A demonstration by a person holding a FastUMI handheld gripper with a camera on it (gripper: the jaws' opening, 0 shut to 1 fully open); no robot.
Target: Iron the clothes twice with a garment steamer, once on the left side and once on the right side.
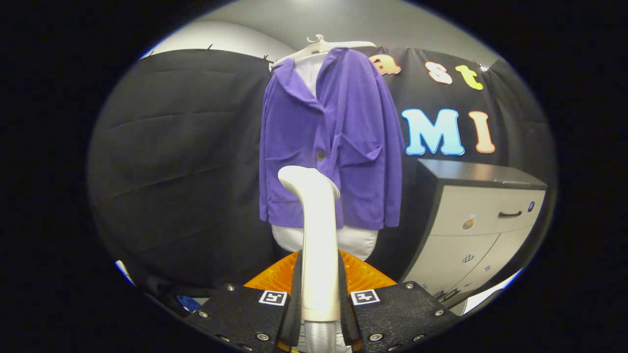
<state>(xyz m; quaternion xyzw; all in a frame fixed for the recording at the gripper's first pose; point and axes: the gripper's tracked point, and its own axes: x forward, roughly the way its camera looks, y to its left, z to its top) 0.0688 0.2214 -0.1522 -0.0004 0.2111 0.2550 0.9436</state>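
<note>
Jacket [329,142] hangs on a hanger [321,46] beyond our fingers, over a white form, beside a cabinet [478,215]. Our gripper [320,299] is closed on the steamer [318,230], both fingers pressing its handle, head well short of the cloth. We judge no pass begun; next we bring the head to one side.

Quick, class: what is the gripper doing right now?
Gripper: shut on the garment steamer, its head raised before the purple jacket.
</note>
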